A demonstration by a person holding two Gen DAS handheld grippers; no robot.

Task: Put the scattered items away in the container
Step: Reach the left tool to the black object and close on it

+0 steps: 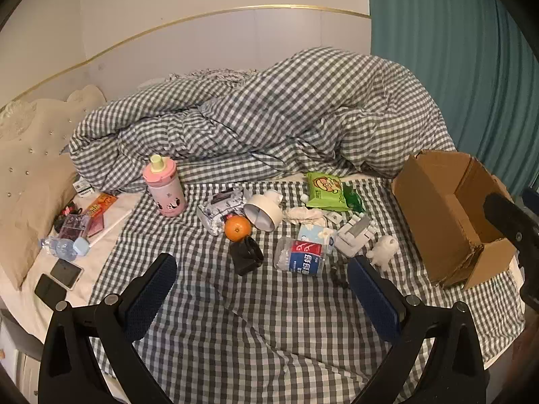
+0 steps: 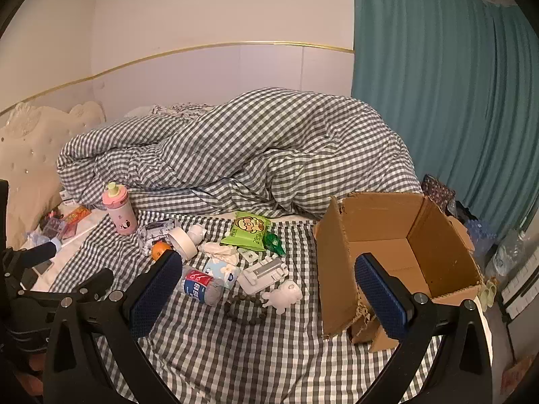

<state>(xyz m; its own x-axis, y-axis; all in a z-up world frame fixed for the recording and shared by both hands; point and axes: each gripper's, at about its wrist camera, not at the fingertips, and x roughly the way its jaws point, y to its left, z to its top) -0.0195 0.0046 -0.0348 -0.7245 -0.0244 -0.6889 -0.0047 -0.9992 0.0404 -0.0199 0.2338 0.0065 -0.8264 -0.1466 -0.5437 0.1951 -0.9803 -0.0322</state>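
**Two grippers hanging spread over a cluttered bed**

Both of my grippers are hovering above the checked sheet with nothing between their blue pads. I am holding my left gripper wide apart, angled down toward the middle of the mess, and my right gripper just as wide, tilting toward the cardboard box.

The box is sitting open at the right side of the bed, apart from the scattered things, and no item is showing inside it. Lying to its left are a green wipes pack printed with a cartoon face and what looks like "20", though I am not managing to read its other small print; a clear bottle on its side wearing a red and blue label with white Chinese characters; an orange; a white tape roll; a white figurine; and a small tissue pack. A pink bottle with cartoon shapes is standing upright farther left, before the rumpled checked duvet.
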